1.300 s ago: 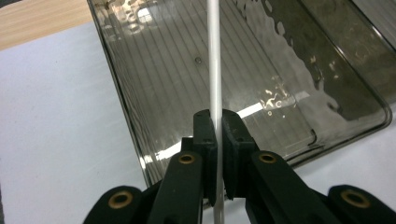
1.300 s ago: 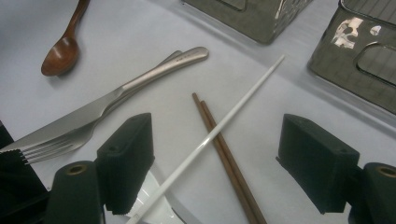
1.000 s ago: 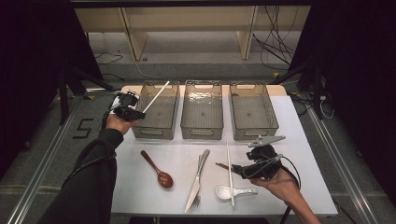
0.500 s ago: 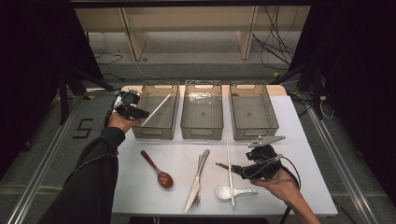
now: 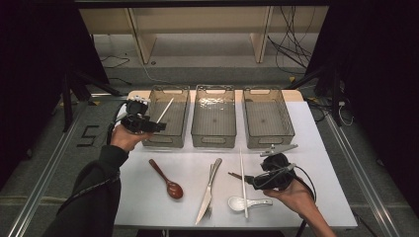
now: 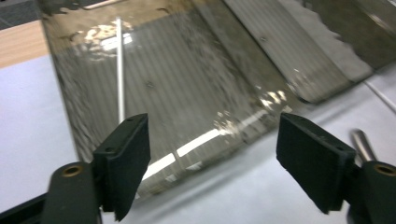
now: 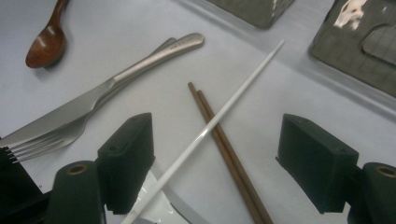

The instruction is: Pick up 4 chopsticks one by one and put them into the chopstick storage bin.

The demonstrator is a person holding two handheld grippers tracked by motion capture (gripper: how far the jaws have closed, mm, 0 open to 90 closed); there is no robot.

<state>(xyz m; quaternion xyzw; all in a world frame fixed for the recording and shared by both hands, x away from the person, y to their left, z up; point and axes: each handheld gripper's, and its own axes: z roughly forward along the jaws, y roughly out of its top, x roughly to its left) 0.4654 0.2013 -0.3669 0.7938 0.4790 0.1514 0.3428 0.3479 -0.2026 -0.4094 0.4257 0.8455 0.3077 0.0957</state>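
Observation:
My left gripper (image 5: 157, 126) hovers at the front left corner of the left clear bin (image 5: 168, 143). In its own view the left gripper (image 6: 212, 140) is open with nothing between the jaws, and a white chopstick (image 6: 120, 70) lies free inside the bin (image 6: 196, 84). From above, that chopstick (image 5: 165, 109) slants across the bin. My right gripper (image 5: 251, 180) is low over the table at the front right. It (image 7: 217, 140) stands open above a second white chopstick (image 7: 219, 116) that crosses a pair of brown chopsticks (image 7: 233, 158).
The middle bin (image 5: 213, 140) and the right bin (image 5: 269, 140) stand in the same row as the left one. On the white table lie a wooden spoon (image 5: 168, 182), a knife and fork (image 5: 210, 190) and a white ceramic spoon (image 5: 244, 202).
The white chopstick held up by my left gripper came down into the left bin, and the jaws let go of it. The right gripper has stayed in place.

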